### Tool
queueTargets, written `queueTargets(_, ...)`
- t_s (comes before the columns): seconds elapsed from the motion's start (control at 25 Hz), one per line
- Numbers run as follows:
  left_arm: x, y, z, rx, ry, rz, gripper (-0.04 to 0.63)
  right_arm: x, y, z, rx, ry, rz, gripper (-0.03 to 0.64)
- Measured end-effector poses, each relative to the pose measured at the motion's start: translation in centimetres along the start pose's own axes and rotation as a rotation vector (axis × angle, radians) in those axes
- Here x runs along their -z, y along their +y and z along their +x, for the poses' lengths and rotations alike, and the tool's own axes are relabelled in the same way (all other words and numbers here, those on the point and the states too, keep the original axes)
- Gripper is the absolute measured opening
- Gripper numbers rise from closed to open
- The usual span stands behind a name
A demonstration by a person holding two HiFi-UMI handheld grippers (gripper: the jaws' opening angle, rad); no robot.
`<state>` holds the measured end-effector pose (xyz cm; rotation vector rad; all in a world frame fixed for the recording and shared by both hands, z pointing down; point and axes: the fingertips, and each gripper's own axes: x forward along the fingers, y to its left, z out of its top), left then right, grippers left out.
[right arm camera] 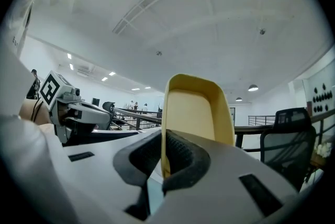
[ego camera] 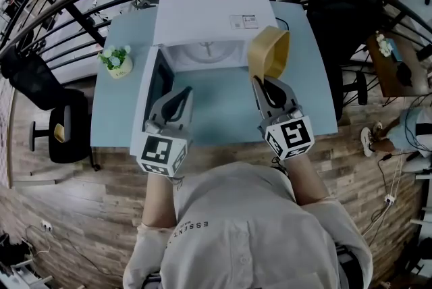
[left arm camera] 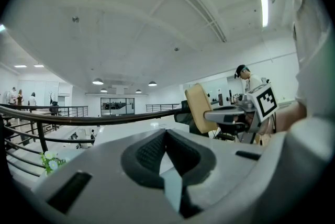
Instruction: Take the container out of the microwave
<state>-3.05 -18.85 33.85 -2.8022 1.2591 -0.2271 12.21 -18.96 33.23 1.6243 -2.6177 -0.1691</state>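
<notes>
Already outside the microwave [ego camera: 206, 14], the container [ego camera: 268, 51] hangs right of its open cavity, rim clenched in the right tool [ego camera: 262, 84]. It seems tipped, so level it gently, then lower it to the worktop [ego camera: 223, 112] before the microwave. The left tool [ego camera: 179, 97] is closed on nothing near the microwave's door.

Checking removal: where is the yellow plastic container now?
Head view: the yellow plastic container is outside the white microwave, by its front right corner, clamped in the right claw.

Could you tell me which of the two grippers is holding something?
The right gripper, clamped on the rim of the yellow container; the left gripper is shut on nothing.
</notes>
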Motion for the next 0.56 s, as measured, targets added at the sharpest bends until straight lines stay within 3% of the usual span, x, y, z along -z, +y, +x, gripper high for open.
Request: queueTargets(0.56, -0.6, -0.6, 1.3, -0.03, 0.001, -0.013, 0.002, 0.3, -1.2, 0.2, -0.008, 0.001, 0.013, 0.021)
